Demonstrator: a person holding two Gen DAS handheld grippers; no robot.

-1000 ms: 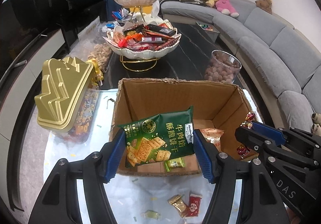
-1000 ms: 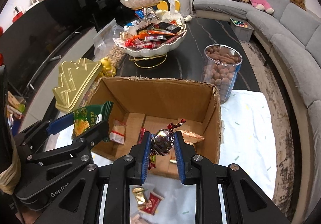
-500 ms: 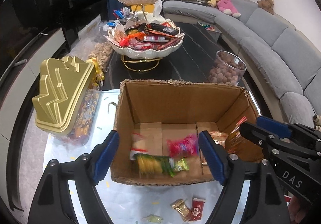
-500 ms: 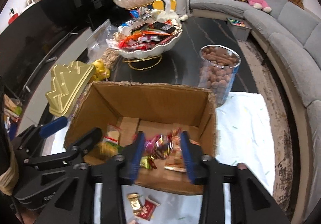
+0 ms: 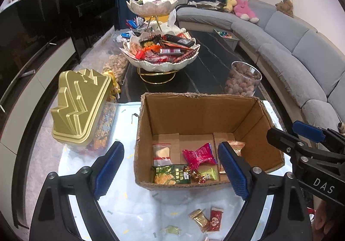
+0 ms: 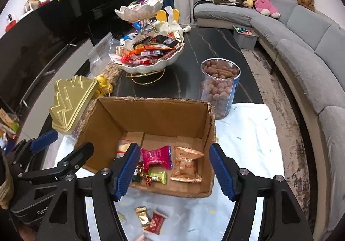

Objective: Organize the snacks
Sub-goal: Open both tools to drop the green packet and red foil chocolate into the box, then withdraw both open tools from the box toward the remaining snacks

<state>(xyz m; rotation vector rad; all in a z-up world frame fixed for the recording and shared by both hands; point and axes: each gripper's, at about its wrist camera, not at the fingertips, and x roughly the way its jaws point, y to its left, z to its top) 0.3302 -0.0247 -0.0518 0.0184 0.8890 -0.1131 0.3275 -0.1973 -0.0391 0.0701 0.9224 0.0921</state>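
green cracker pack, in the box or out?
In. The green cracker pack lies flat on the cardboard box floor, against its near wall.

Snack counts, box and cloth

One cardboard box (image 5: 200, 109) holding six packets; two wrapped snacks, gold (image 5: 198, 217) and red (image 5: 215, 219), plus one green candy (image 5: 171, 230) outside; two grippers, both empty.

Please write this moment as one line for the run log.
left gripper: open, empty | right gripper: open, empty | cardboard box: holds green cracker packet, pink packet | table: gold packet, red packet outside box
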